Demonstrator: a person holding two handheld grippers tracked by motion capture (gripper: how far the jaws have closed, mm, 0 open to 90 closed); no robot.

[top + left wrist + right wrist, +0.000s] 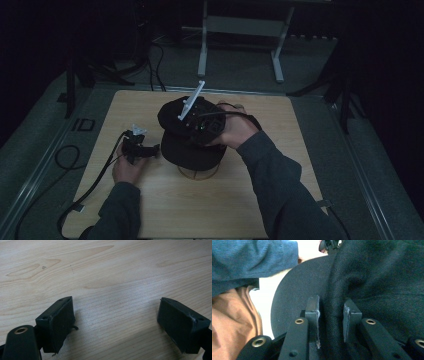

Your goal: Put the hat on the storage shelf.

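Note:
A black cap (pixel 187 150) sits on a round see-through stand (pixel 198 173) at the middle of the wooden table (pixel 200 212). My right gripper (pixel 200 125) is on top of the cap, with its white plate sticking up. In the right gripper view it (pixel 331 307) is shut on a fold of the cap's black cloth (pixel 382 277), and the brim (pixel 292 297) curves to the left. My left gripper (pixel 152 149) lies low on the table just left of the brim. Its jaws stand wide apart over bare wood (pixel 112 270), so the left gripper (pixel 117 320) is open with nothing in it.
Cables trail from the left gripper off the table's left edge (pixel 95 175). A grey floor surrounds the table, and a white frame (pixel 240 25) stands behind it. A blue sleeve (pixel 249 260) and orange cloth (pixel 232 322) show in the right gripper view.

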